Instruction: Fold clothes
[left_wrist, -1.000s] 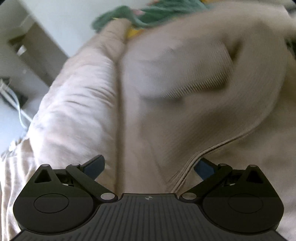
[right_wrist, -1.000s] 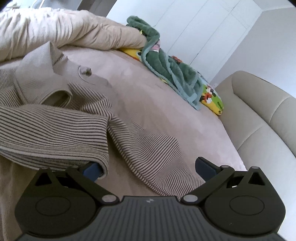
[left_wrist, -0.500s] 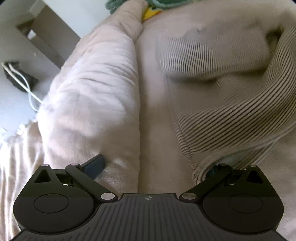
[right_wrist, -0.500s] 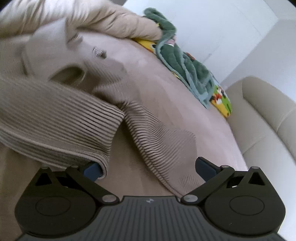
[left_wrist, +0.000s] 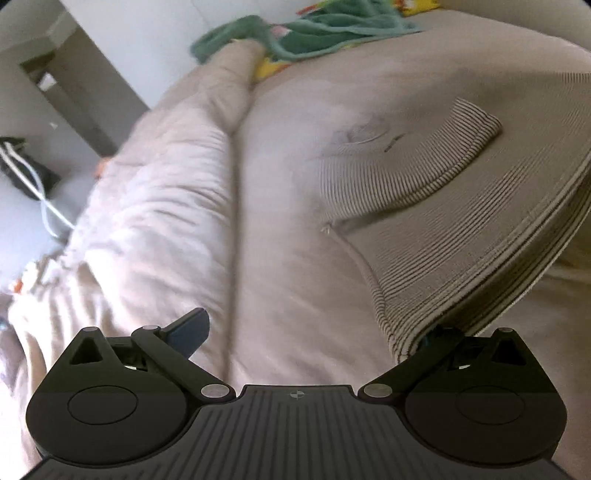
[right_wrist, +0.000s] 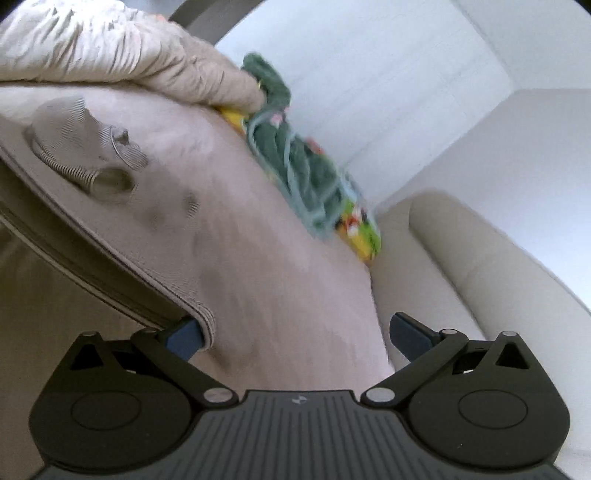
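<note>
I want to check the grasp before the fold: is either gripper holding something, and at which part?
Neither clamps anything; both stand open. The striped garment hem drapes over one finger each of left gripper and right gripper.

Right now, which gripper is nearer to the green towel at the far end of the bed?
Right. The right gripper looks along the bed with the green towel fairly close ahead; from the left gripper the towel lies far off at the top edge.

2 low wrist cams close over bed (left_wrist: 288, 229), both sharing striped garment (left_wrist: 461, 229) + green towel (right_wrist: 295, 166).
</note>
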